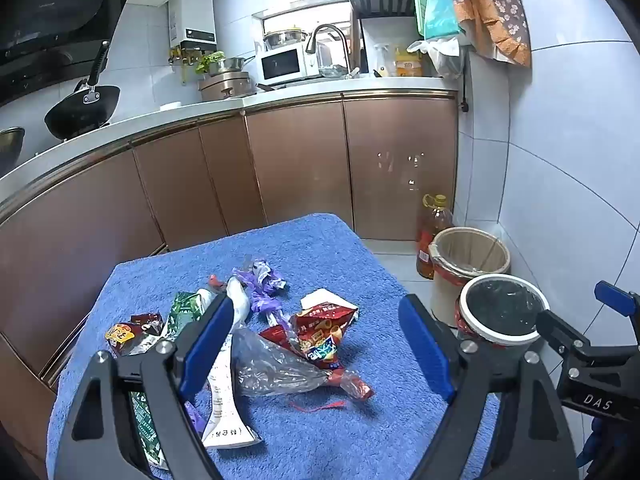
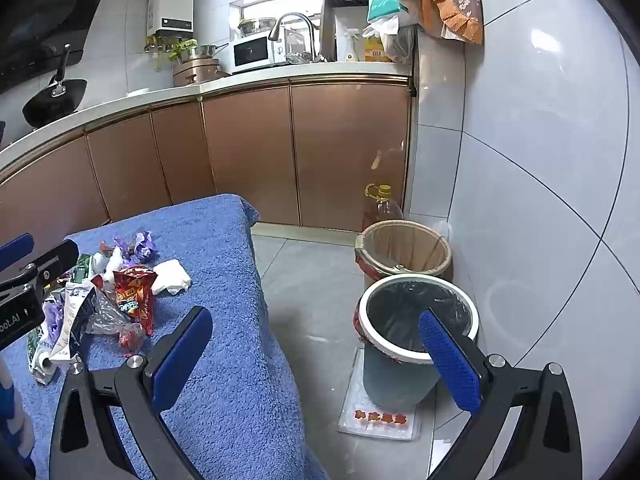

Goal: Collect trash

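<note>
A pile of trash lies on the blue towel (image 1: 320,248): a red snack bag (image 1: 324,330), a clear plastic bag (image 1: 268,368), a purple wrapper (image 1: 262,282), a green carton (image 1: 182,312), a paper receipt (image 1: 222,400) and a white tissue (image 2: 172,278). My left gripper (image 1: 316,320) is open above the pile, empty. My right gripper (image 2: 316,332) is open and empty, between the towel's right edge and the white-rimmed bin with a black liner (image 2: 416,320). The bin also shows in the left wrist view (image 1: 502,306).
A second bin with a tan liner (image 2: 404,248) stands behind the first, by the tiled wall. An oil bottle (image 2: 382,206) stands on the floor by the brown cabinets (image 2: 248,152). A flat plastic packet (image 2: 380,420) lies under the near bin.
</note>
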The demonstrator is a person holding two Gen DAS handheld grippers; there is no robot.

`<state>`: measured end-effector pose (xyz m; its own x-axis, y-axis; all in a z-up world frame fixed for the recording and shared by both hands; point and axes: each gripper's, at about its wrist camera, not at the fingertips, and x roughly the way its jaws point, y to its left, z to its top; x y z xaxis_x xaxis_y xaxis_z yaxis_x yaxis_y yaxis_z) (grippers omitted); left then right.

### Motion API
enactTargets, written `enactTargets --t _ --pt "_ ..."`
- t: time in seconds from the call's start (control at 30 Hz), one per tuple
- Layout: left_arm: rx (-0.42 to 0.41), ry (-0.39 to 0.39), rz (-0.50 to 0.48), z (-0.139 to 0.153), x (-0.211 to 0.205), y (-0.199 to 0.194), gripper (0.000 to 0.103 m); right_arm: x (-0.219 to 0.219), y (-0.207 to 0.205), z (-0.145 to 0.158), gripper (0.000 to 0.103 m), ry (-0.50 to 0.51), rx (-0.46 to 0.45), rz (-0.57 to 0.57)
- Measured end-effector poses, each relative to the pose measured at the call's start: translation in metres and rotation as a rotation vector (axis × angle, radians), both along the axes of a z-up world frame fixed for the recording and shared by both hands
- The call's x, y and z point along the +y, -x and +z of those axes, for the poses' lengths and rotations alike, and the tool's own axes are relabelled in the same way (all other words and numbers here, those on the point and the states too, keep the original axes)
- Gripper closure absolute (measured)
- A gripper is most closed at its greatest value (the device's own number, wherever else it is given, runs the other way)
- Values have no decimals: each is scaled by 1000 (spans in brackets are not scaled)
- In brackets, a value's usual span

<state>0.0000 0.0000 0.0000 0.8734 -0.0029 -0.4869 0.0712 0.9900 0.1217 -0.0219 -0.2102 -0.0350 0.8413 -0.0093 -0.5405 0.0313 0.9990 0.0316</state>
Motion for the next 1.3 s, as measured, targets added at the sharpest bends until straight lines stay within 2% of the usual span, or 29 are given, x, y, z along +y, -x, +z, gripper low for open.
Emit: enactTargets --t 1.3 --pt "-37 37 40 6 13 7 19 5 0 3 0 16 -3 8"
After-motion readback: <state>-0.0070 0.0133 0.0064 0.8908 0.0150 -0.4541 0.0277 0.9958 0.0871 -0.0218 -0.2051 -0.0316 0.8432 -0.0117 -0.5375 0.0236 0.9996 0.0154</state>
